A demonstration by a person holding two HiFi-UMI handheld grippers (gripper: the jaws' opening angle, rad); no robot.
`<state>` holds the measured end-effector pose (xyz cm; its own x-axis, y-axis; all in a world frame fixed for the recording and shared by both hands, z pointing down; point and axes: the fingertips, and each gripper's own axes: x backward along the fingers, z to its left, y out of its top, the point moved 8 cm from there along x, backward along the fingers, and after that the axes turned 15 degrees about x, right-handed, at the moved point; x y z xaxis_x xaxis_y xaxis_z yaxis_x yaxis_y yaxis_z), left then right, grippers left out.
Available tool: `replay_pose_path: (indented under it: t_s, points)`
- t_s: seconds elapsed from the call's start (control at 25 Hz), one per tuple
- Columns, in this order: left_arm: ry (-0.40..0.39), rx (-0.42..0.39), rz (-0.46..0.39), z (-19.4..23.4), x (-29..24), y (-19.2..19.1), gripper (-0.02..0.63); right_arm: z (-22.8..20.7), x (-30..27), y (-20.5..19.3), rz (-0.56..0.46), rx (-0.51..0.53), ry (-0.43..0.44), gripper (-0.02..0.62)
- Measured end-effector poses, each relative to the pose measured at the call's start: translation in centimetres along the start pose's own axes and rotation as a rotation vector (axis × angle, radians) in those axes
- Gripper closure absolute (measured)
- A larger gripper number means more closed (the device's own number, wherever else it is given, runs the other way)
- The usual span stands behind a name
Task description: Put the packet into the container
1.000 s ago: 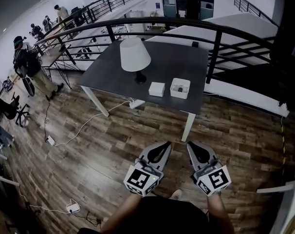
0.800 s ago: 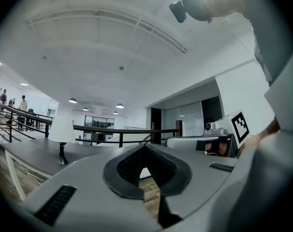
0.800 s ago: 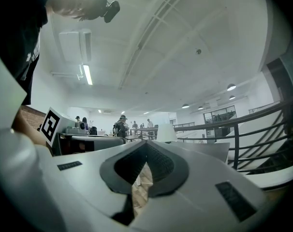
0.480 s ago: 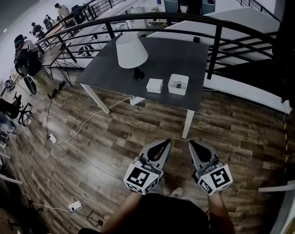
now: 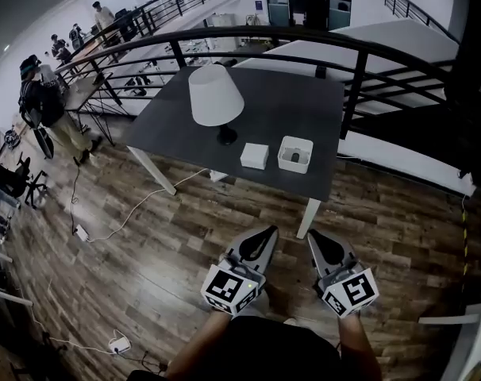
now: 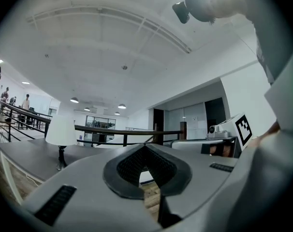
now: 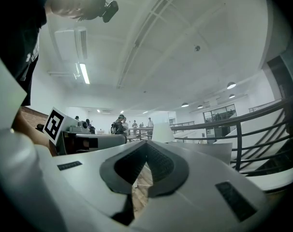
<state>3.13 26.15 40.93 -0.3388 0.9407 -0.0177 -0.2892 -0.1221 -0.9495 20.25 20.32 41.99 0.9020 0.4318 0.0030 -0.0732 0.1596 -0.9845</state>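
Wooden floor [image 5: 145,244] takes most of the head view. A black railing [image 5: 304,34] curves behind a dark grey desk [image 5: 288,101] with white legs. Some people [image 5: 42,101] stand far at the left, beside other desks. A white cable [image 5: 137,205] runs over the floor from under the desk.

On the desk a lamp [image 5: 215,94] with a white shade stands near the front edge. To its right, also near the front edge, a flat white square [image 5: 254,155] lies just beside a white container [image 5: 295,140], which is on the right of it. The two are close but do not seem to touch. A small dark thing [image 5: 294,156] lies inside the container. Which of these two is the packet, the view is too small to tell.

Both grippers are held low in front of the person, over the floor and well apart from the desk, side by side and pointing toward it. The left gripper [image 5: 270,231] has its jaws closed together, and its own view shows nothing between them, only a bit of floor through the gap under the tips. The right gripper [image 5: 311,235] looks the same: its jaws meet at the tips and hold nothing. Each gripper carries its marker cube at the back, near the person's hands.
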Motion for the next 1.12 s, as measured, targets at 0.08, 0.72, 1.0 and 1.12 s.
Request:
replay_pose_path:
  t_s: [0.08, 0.72, 1.0, 1.12]
  points:
    - [0.0, 0.004, 0.002, 1.7, -1.0, 0.6, 0.6, -0.7, -1.8, -0.2, 0.001, 0.0, 0.002, 0.591]
    - [-0.074, 0.018, 0.034, 12.0, -7.9, 4.6, 0.6, -6.0, -12.8, 0.1, 0.039, 0.018, -0.056, 0.591]
    - [-0.095, 0.026, 0.033, 15.9, -8.7, 5.6, 0.599, -5.8, -16.7, -0.4, 0.058, 0.017, -0.066, 0.591]
    - [-0.1, 0.029, 0.044, 17.6, -8.8, 5.4, 0.6, -5.2, -18.6, -0.9, 0.067, 0.023, -0.069, 0.591]
